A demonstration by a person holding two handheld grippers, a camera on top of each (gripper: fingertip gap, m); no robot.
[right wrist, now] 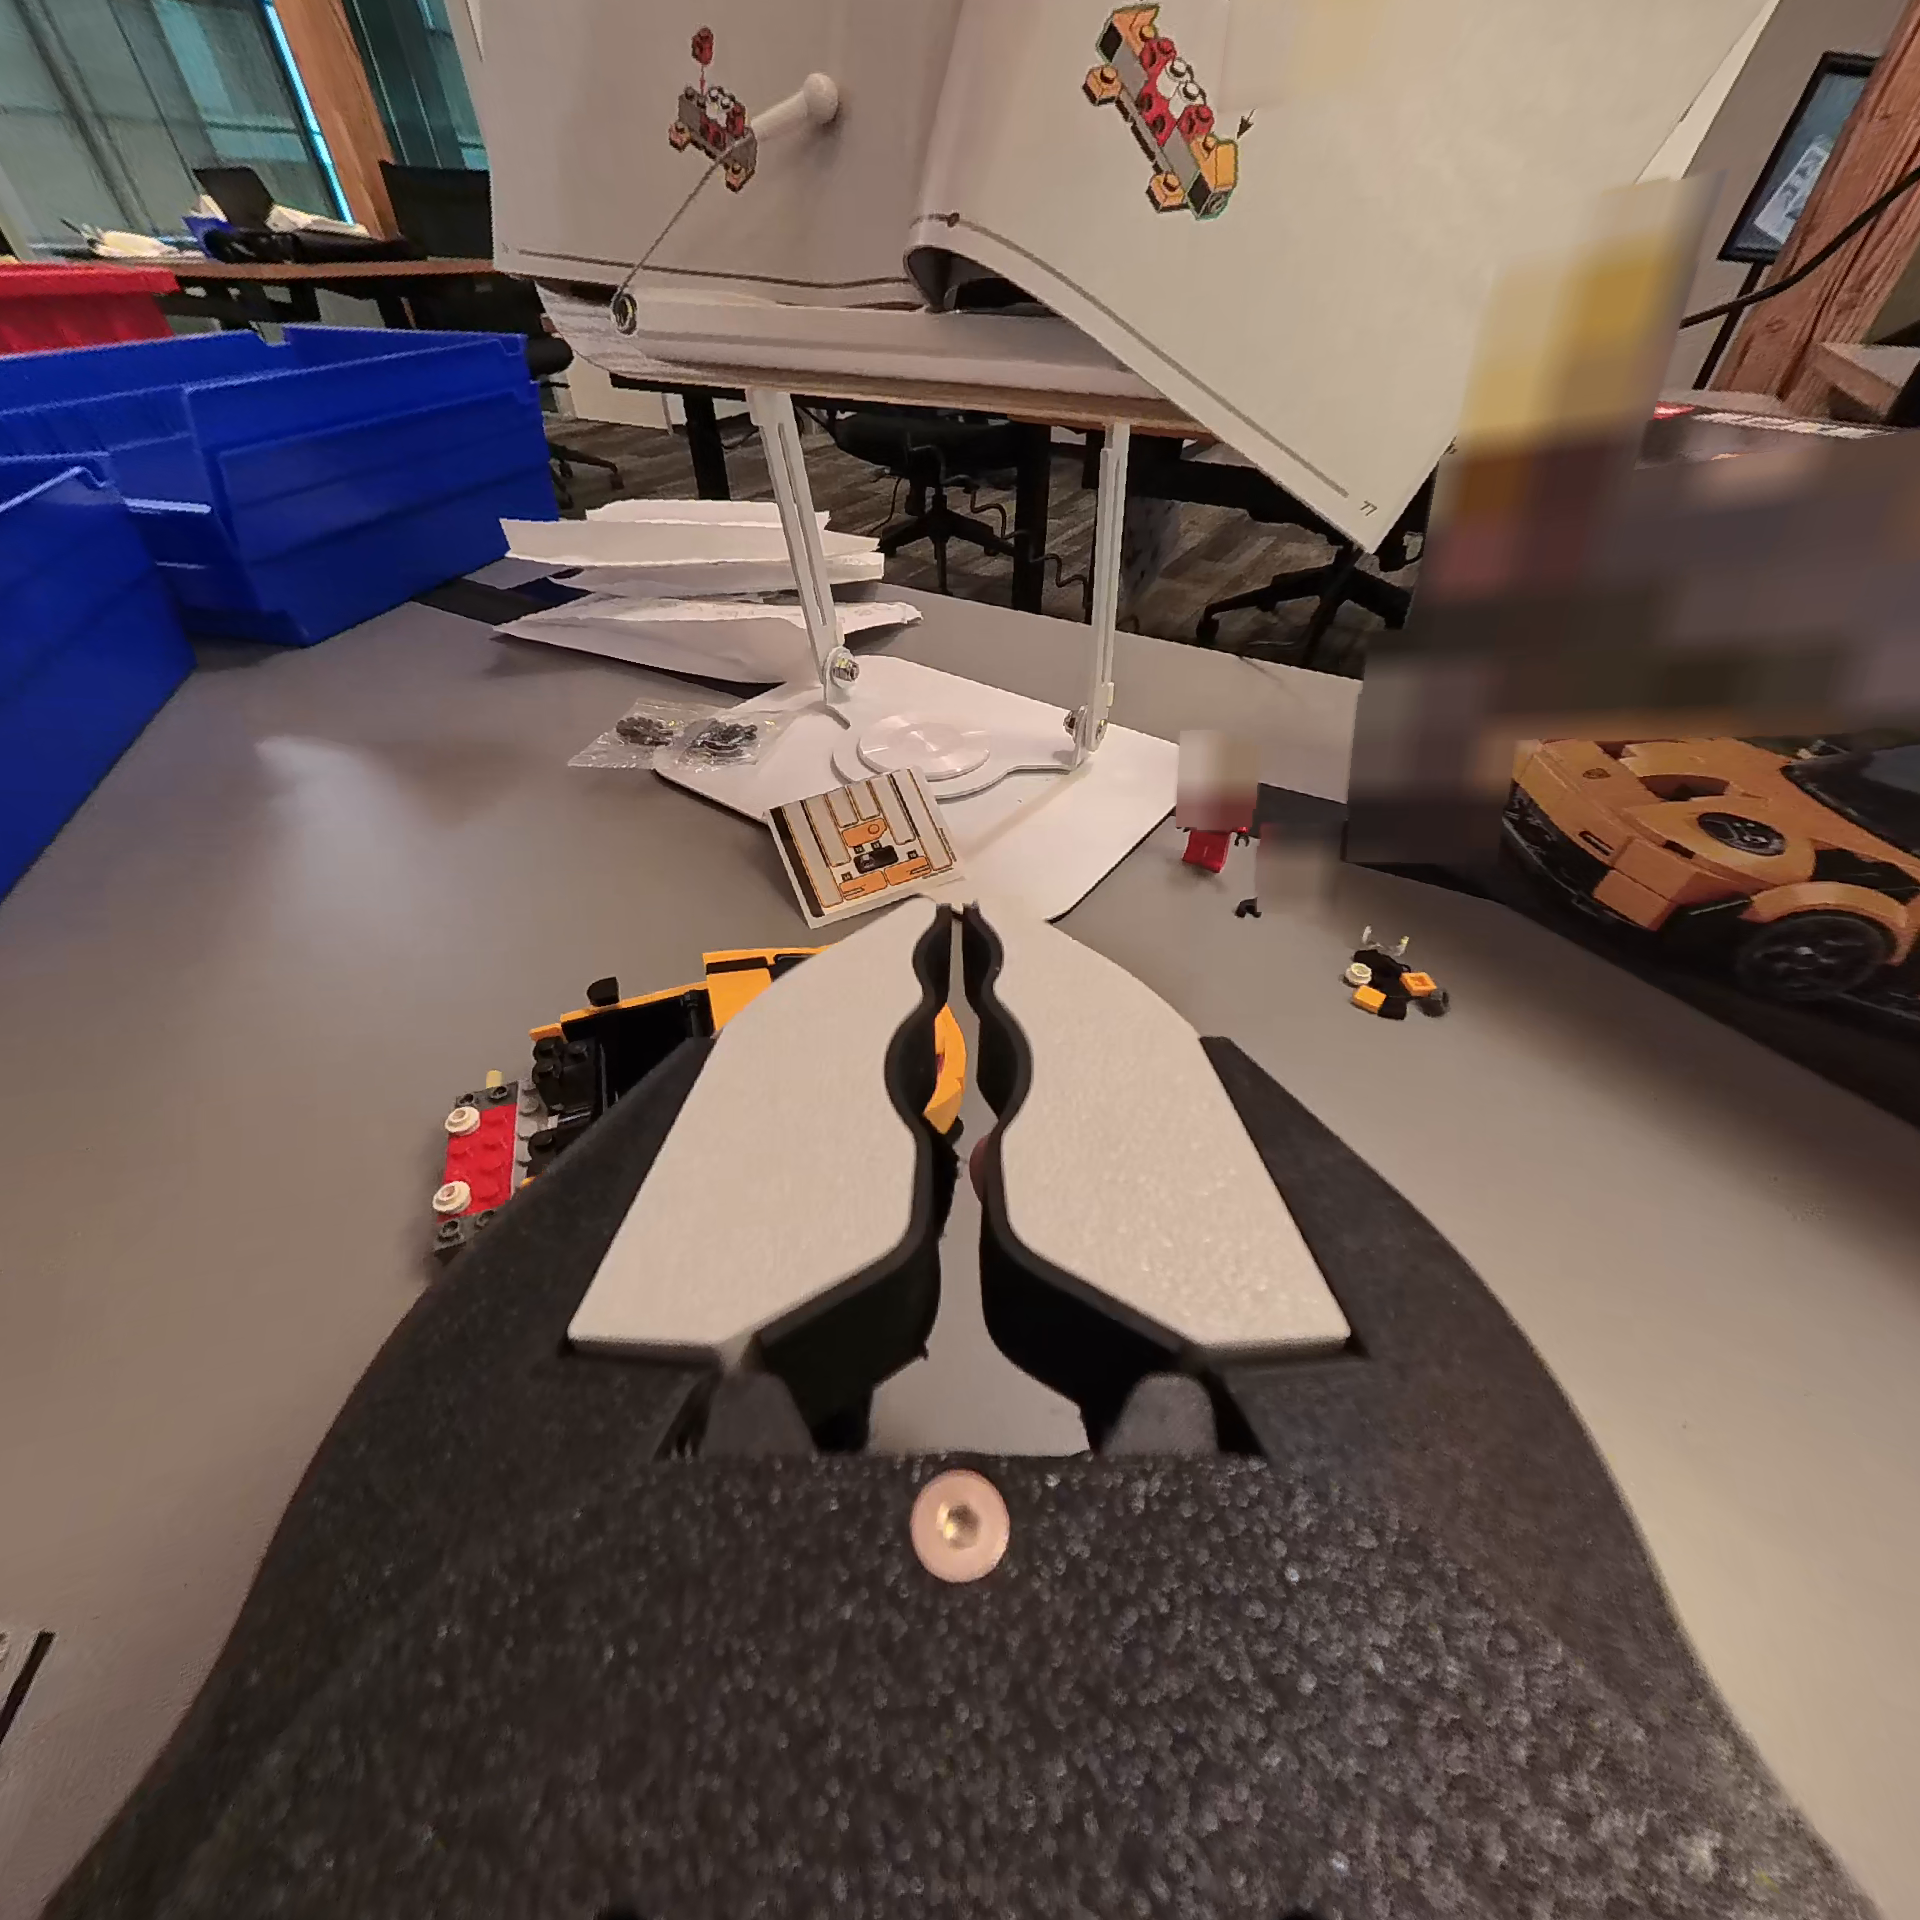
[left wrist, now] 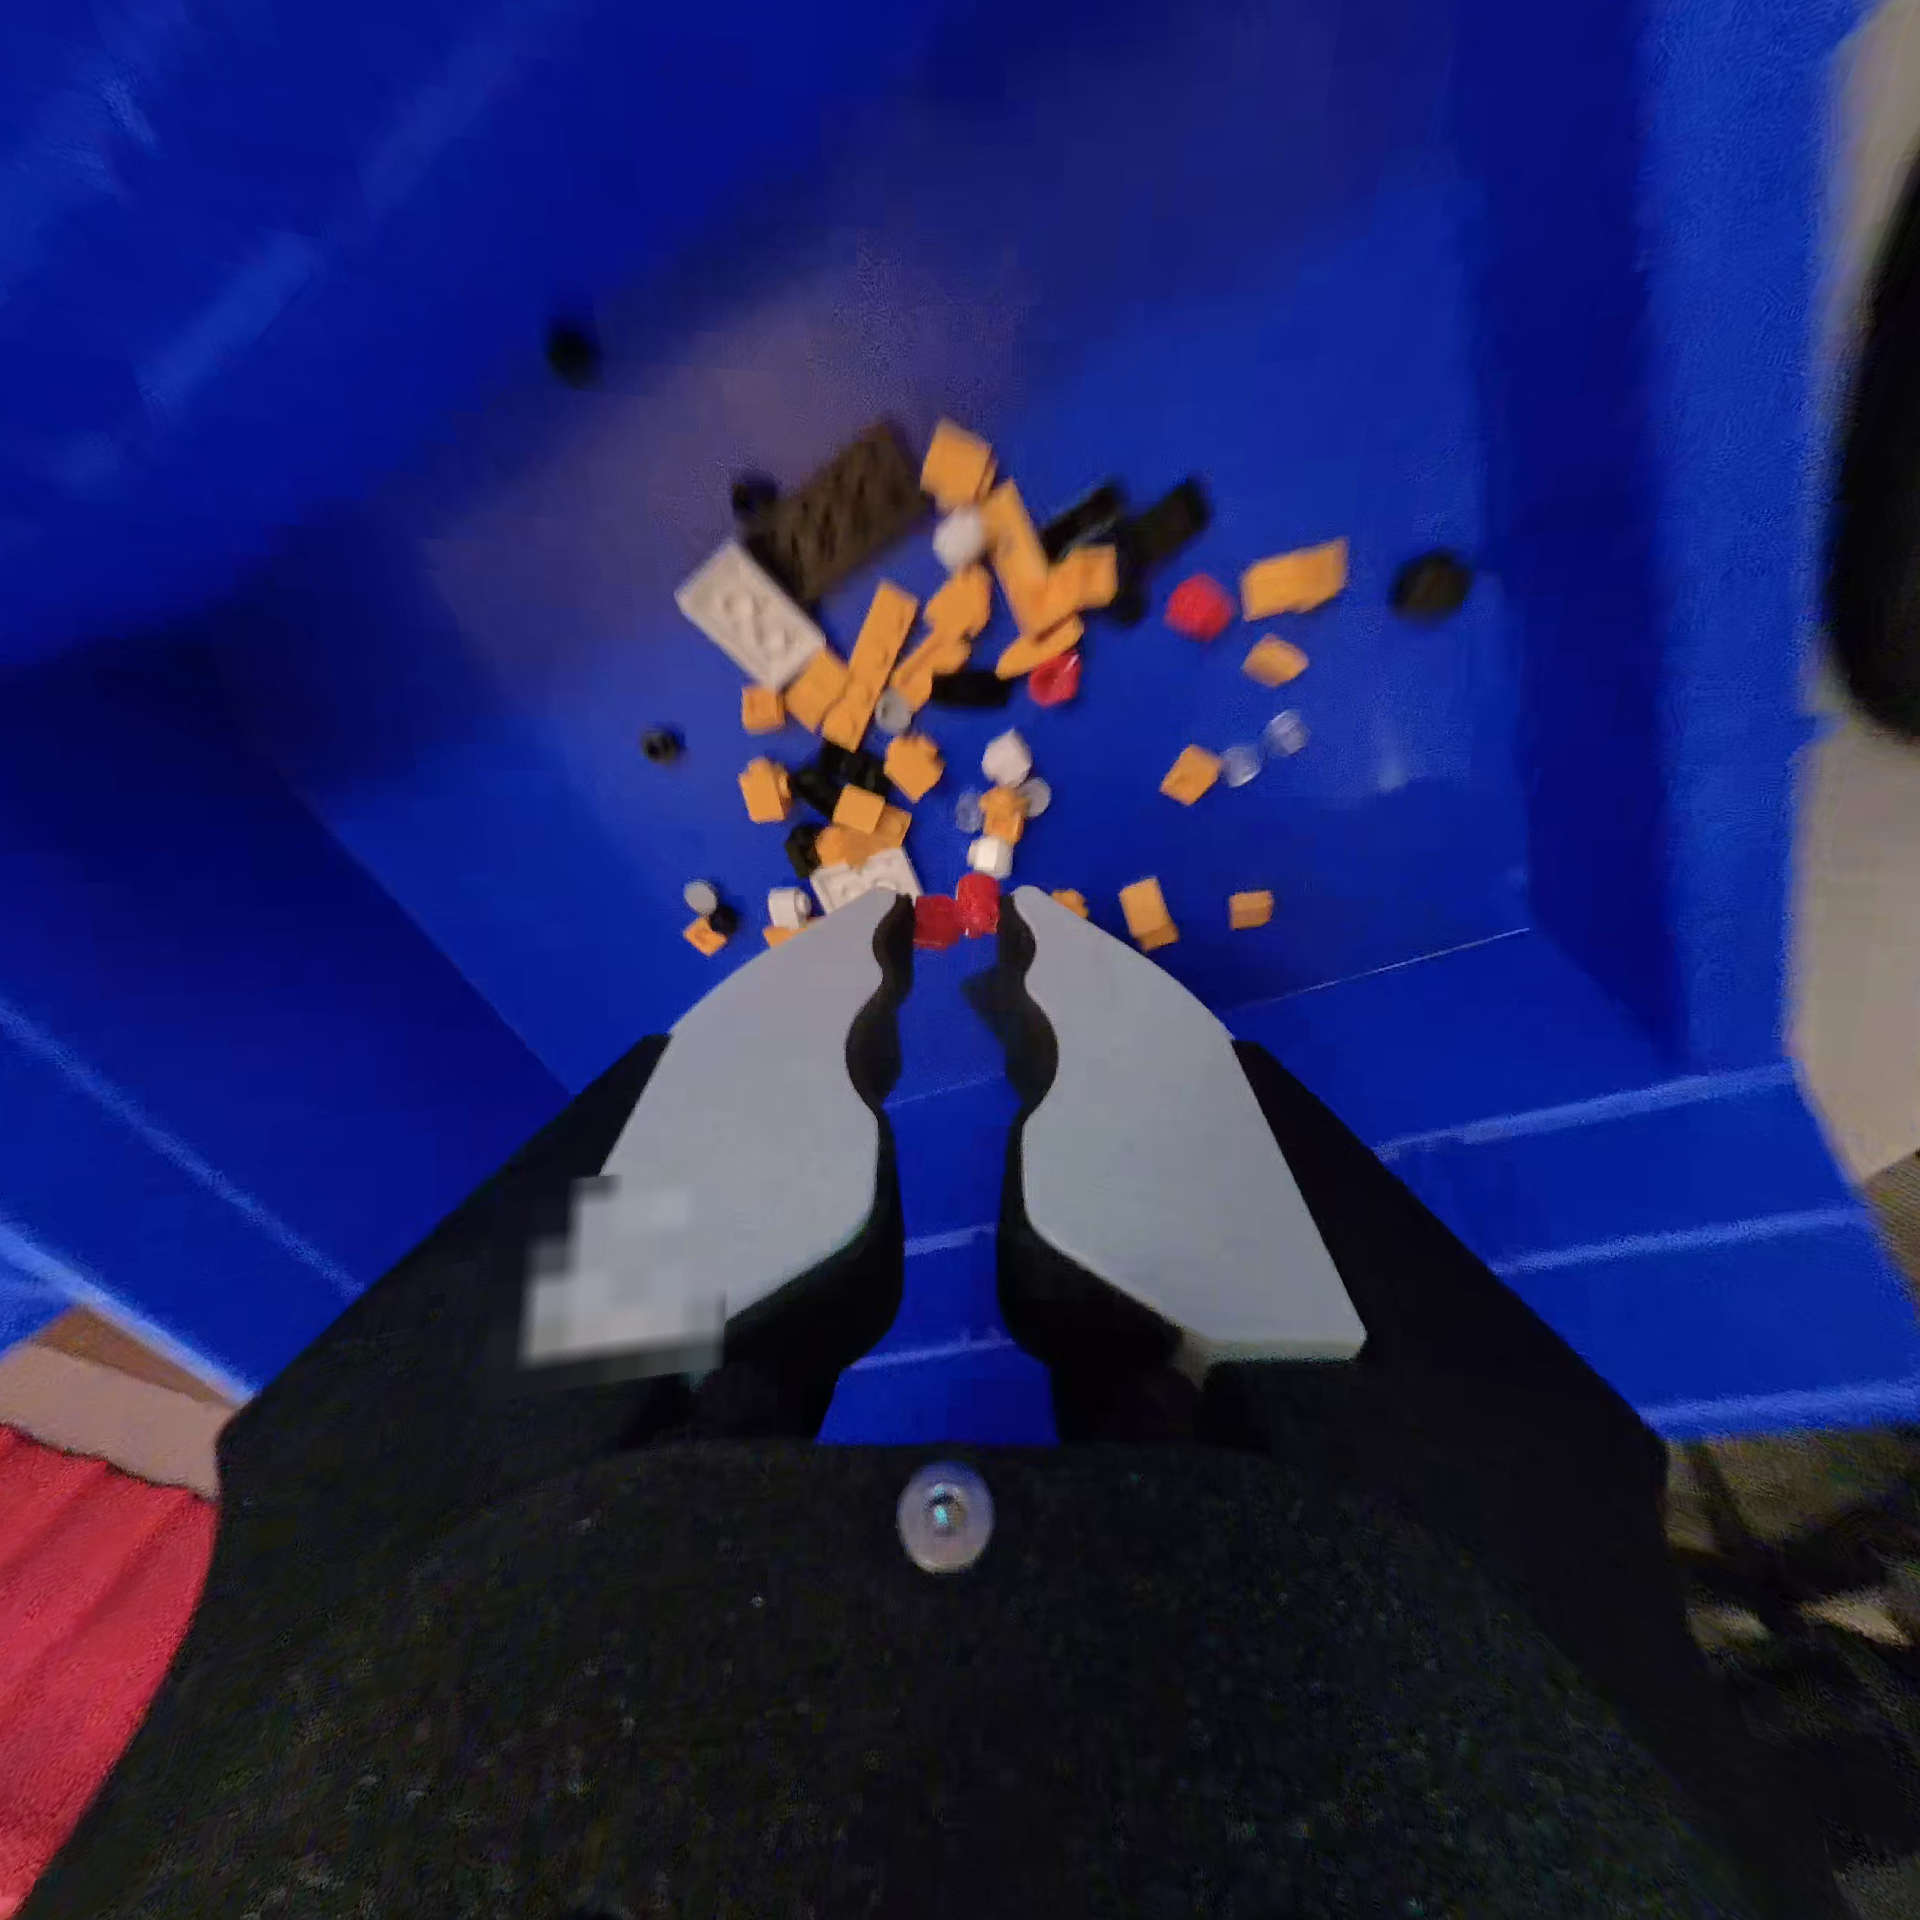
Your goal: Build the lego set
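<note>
My left gripper (left wrist: 956, 914) is down inside the deep blue plastic bin (left wrist: 1558, 1122), jaws parted w/ a gap, tips either side of two small red round lego studs (left wrist: 958, 912) at the near edge of the loose pile of orange, black, white and clear lego pieces (left wrist: 935, 675). Nothing pinched yet, far as I can tell; view is blurry. Best way imo: pick just one red piece, centre it between the tips, close gently so it doesn't squirt out sideways, & keep clear of the white plate just left of the tips.

My right gripper (right wrist: 957, 914) has its tips all but touching, holding nothing I can see. It hangs over the half-built orange and black lego car (right wrist: 623, 1049) w/ red plates at its end, which sits on the grey tabletop (right wrist: 312, 883). The open white instruction booklet (right wrist: 1039, 208) on its white stand shows red pieces going onto a sub-assembly, so red looks like the right grab. Keep the right one parked near the car, ready to brace it
</note>
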